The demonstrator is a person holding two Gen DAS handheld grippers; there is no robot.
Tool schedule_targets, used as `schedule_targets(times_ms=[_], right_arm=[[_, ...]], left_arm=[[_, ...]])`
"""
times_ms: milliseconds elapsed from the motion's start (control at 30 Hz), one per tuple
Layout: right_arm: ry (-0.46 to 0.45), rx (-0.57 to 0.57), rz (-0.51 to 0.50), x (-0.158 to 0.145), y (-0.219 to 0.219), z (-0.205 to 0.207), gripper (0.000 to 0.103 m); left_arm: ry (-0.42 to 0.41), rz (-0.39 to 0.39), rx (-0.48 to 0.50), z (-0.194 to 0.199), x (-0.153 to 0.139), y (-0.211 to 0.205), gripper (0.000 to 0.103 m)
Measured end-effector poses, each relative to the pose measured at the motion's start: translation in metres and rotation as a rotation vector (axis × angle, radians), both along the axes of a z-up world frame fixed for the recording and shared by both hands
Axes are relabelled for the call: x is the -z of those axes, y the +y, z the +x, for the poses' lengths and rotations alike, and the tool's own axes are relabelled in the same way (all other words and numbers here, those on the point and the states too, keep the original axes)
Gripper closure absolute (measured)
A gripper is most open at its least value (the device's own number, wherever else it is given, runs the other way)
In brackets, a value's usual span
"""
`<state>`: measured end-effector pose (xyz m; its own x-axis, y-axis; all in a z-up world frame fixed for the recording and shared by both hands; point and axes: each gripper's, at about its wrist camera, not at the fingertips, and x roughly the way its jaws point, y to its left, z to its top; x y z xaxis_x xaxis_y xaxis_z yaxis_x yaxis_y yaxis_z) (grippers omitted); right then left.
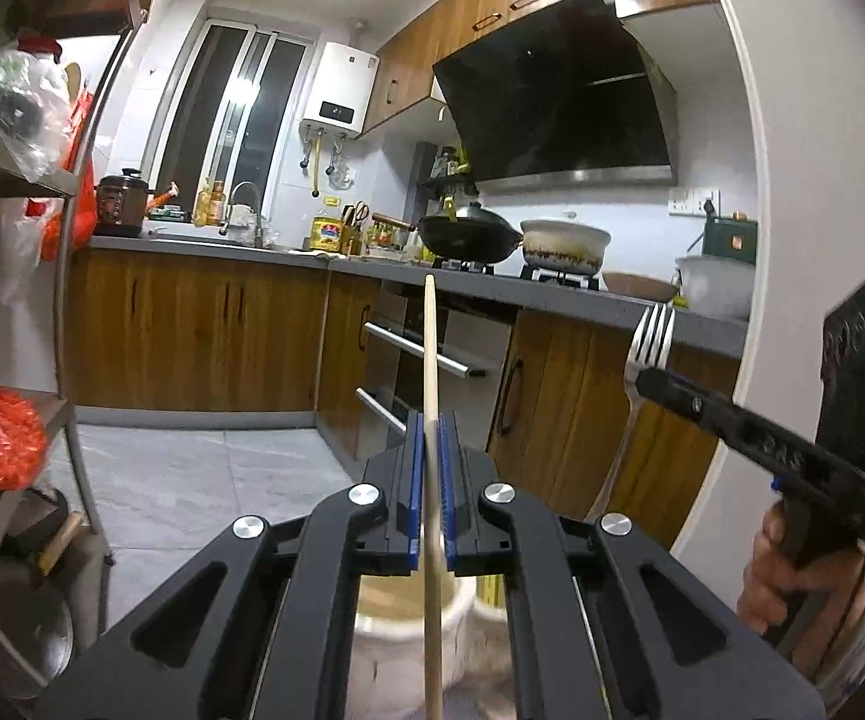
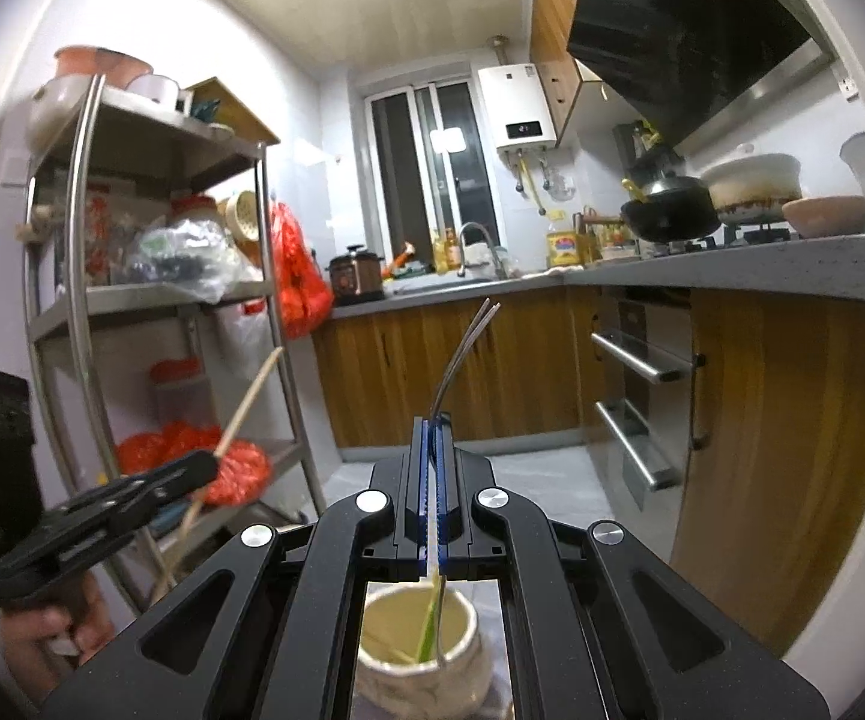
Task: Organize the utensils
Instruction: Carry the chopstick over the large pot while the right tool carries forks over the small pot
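Both grippers are black plastic linkages with round silver pivot screws and blue ribbed pads [image 1: 413,498]; the right gripper [image 1: 648,383] carries a black camera block with a green light and a thin black cable

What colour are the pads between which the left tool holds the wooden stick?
Blue pads, ribbed, on the black left tool, shut on the pale wooden stick. The left wrist view shows them best.

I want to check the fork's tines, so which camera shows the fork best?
The left wrist view: the fork stands side-on in the right gripper, all tines facing the camera. The right wrist view sees the same fork only edge-on, a thin curved sliver rising from between the shut pads.
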<state>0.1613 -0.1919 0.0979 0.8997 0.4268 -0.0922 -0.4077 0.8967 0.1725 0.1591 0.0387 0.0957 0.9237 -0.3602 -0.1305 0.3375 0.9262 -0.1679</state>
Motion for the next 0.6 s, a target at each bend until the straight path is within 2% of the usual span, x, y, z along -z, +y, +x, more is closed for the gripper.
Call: schedule_targets(times_ms=[167,333,467,600], right_arm=[[0.019,-0.007,0.017,0.012,0.003,0.015,0.1],[0.046,-0.012,0.006,0.025,0.008,0.026,0.1],[0.078,-0.02,-0.02,0.033,0.011,0.034,0.1],[0.127,-0.033,-0.035,0.04,0.013,0.041,0.1]], left_arm=[[-0.015,-0.027,-0.021,0.029,0.004,-0.002,0.098],[-0.023,-0.007,-0.068,0.05,0.016,-0.007,0.098],[0.002,0.015,-0.083,0.057,0.029,-0.008,0.098],[0.017,0.046,-0.093,0.047,0.037,-0.009,0.098]])
